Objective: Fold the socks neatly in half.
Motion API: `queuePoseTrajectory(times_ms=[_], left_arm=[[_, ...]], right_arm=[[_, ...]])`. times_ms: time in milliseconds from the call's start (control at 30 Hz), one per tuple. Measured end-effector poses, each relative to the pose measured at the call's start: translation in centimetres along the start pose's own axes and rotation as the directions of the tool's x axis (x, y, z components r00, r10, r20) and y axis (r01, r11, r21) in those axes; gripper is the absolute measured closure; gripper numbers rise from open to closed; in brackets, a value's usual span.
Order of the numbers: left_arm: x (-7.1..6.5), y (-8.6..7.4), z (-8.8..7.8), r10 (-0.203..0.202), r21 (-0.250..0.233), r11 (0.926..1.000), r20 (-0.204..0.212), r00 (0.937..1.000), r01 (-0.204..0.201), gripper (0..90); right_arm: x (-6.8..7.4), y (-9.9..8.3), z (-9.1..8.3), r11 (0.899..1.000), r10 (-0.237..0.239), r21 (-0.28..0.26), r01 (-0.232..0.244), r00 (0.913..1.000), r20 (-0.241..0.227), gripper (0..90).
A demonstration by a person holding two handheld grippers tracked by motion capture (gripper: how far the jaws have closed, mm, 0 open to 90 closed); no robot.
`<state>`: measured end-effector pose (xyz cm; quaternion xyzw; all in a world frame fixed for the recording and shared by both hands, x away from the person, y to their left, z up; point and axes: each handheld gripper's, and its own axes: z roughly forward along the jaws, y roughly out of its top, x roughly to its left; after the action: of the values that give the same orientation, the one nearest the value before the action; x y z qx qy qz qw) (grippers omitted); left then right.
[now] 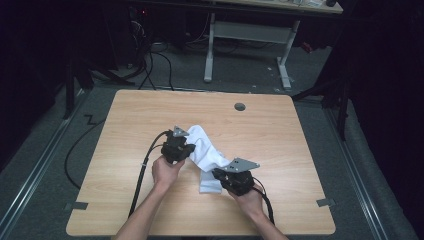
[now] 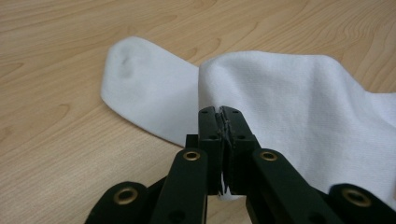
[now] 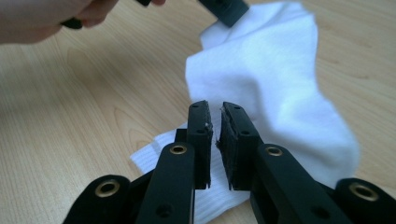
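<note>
A white sock [image 1: 207, 150] lies crumpled on the wooden table [image 1: 150, 115], its ribbed cuff [image 3: 154, 156] nearest the person. My left gripper [image 2: 219, 112] is shut on a raised fold of the sock [image 2: 289, 102], lifting that part off the wood while the toe end rests flat. In the high view the left gripper [image 1: 191, 148] sits at the sock's left side. My right gripper [image 3: 215, 109] hovers over the cuff end of the sock [image 3: 271, 84], jaws a narrow gap apart, no cloth seen pinched. It is at the sock's near right end [image 1: 220, 175].
A round cable hole [image 1: 240, 106] sits near the table's far edge. Bare wood surrounds the sock on all sides. Black cables trail from both grippers toward the near edge. A white-legged desk [image 1: 247, 32] stands beyond, on grey floor.
</note>
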<state>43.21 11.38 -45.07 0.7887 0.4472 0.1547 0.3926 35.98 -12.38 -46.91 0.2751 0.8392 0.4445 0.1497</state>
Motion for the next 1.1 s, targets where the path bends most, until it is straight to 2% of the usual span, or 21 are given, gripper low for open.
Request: queuePoseTrajectory(times_ms=[167,300,533,600,733,800,967,1100], left_arm=[[0.2,0.5,0.0,0.008,0.002,1.0,-0.012,0.9999,-0.008,87.6],[0.6,0.8,0.1,-0.007,-0.008,0.9999,-0.017,0.9998,0.007,87.6],[0.7,1.6,0.1,0.009,-0.012,0.9999,-0.031,0.9995,-0.01,87.6],[0.9,1.7,0.1,0.001,-0.022,0.9998,-0.03,0.9995,-0.002,87.6],[1.4,1.6,0.1,-0.009,-0.01,0.9999,-0.042,0.9991,0.008,87.6],[1.6,1.6,0.1,-0.009,-0.009,0.9999,-0.045,0.9989,0.009,87.6],[1.6,1.7,0.0,-0.02,-0.017,0.9997,-0.031,0.9993,0.02,87.6],[1.1,2.4,0.0,0.005,-0.019,0.9998,-0.037,0.9993,-0.006,87.6]], right_arm=[[0.0,-0.5,1.4,0.999,0.012,0.053,-0.012,0.9999,-0.002,76.7],[-0.2,-0.8,2.2,0.997,0.022,0.08,-0.023,0.9996,0.014,73.6],[-0.5,-0.6,3.2,0.995,0.03,0.094,-0.035,0.9983,0.05,69.2],[-0.6,-0.5,3.4,0.995,0.029,0.097,-0.034,0.998,0.055,68.8],[-0.9,-0.6,4.2,0.992,0.041,0.119,-0.048,0.9973,0.061,68.8],[-1.0,-0.8,4.5,0.989,0.046,0.136,-0.054,0.9972,0.058,70.7],[-1.3,-0.9,4.6,0.988,0.03,0.148,-0.038,0.9979,0.057,83.1],[-1.5,-0.9,4.7,0.988,0.029,0.147,-0.035,0.9985,0.046,88.3]])
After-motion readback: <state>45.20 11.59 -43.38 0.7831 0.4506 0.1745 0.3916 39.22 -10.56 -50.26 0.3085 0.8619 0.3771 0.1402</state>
